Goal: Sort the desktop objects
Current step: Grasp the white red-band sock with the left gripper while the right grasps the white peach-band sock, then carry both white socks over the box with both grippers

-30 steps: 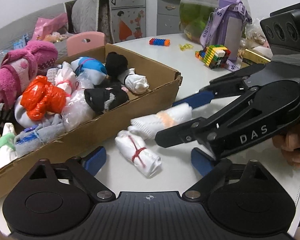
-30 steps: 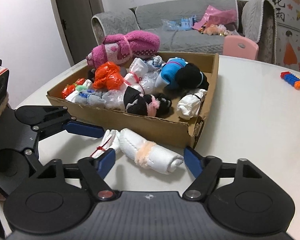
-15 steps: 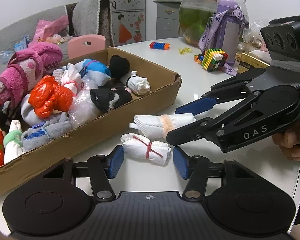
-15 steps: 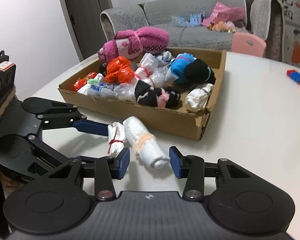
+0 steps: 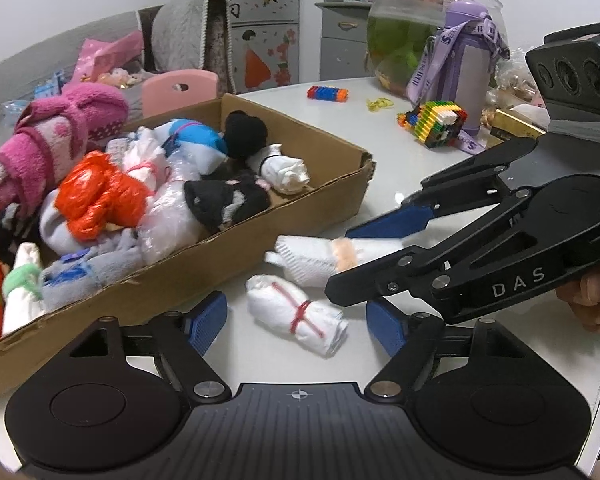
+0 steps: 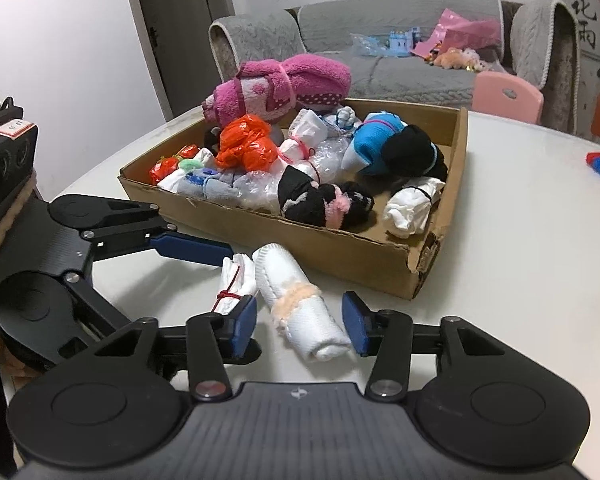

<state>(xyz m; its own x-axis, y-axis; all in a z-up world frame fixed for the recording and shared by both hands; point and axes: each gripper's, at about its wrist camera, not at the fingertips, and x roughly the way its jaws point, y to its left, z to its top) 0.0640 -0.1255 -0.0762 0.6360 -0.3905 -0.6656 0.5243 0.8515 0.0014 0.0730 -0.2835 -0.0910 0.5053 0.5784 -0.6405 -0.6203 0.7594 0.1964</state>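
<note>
Bkgd only. Grey sofa point(image 6: 384, 36) behind the table w/ pink bag point(image 6: 466, 34) and blue toy castle point(image 6: 404, 42) on the seat. Pink kid's chair point(image 6: 508, 96) just beside the table's far edge. Dark door point(image 6: 180, 20) in the white wall, left of sofa. In the left wrist view: glass fishbowl point(image 5: 404, 40) w/ green water at far side of table, grey drawer cabinet point(image 5: 340, 40) behind it; fridge-like unit w/ flower stickers & Chinese characters point(image 5: 260, 20) next to that. Grey knit throw point(image 5: 192, 36) draped over sofa arm.
</note>
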